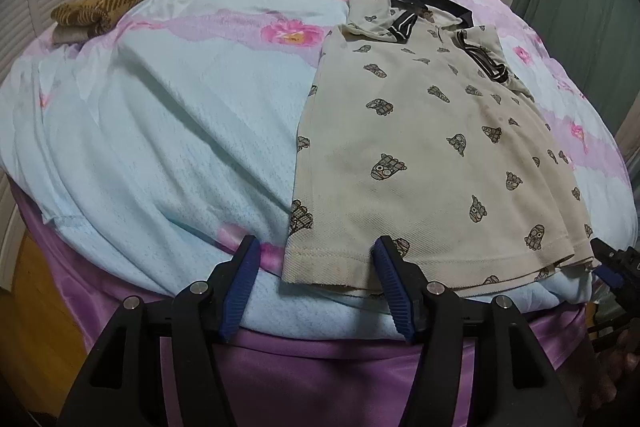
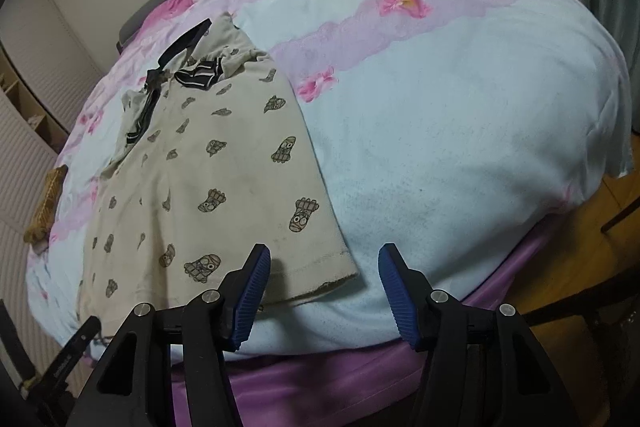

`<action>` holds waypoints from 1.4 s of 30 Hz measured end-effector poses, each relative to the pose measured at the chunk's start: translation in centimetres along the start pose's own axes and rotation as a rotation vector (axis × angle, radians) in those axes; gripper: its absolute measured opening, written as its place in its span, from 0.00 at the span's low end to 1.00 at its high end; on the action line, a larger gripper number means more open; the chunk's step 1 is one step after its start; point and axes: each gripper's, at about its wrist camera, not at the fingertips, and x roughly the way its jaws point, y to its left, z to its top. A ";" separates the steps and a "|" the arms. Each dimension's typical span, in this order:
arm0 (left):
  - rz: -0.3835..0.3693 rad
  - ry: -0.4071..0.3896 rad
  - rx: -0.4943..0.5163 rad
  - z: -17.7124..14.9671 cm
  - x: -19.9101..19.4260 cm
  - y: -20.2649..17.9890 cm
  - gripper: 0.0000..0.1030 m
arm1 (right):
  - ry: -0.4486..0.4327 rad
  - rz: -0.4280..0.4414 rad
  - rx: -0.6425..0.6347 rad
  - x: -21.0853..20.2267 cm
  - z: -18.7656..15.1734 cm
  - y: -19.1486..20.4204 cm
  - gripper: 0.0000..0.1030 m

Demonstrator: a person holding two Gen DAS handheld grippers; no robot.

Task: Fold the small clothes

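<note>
A small beige polo shirt [image 1: 432, 155] with cartoon prints and a dark striped collar lies flat on the bed, sleeves folded in over the body, hem toward me. It also shows in the right wrist view [image 2: 208, 187]. My left gripper [image 1: 316, 251] is open and empty, its jaws straddling the shirt's near left hem corner. My right gripper [image 2: 324, 259] is open and empty, straddling the shirt's near right hem corner. The right gripper also shows at the edge of the left wrist view [image 1: 612, 267].
The bed is covered by a light blue and pink flowered blanket [image 1: 180, 115] over a purple sheet [image 1: 320, 367]. A folded brown patterned garment [image 1: 108, 3] lies at the far left of the bed. Wooden floor [image 2: 600, 247] lies to the right.
</note>
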 end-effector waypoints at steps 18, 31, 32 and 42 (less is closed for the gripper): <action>-0.090 -0.076 -0.005 0.4 -2.1 0.2 0.10 | -0.049 0.042 0.002 -1.2 0.2 0.2 0.06; -0.095 -0.240 0.002 3.7 -6.9 0.2 0.10 | -0.203 0.112 -0.028 -6.7 2.3 1.8 0.06; -0.098 -0.254 0.002 4.2 -7.2 0.1 0.10 | -0.214 0.115 -0.032 -6.9 2.6 2.0 0.06; -0.108 -0.389 -0.010 12.2 -6.5 -1.5 0.10 | -0.344 0.195 -0.048 -6.7 11.0 5.5 0.06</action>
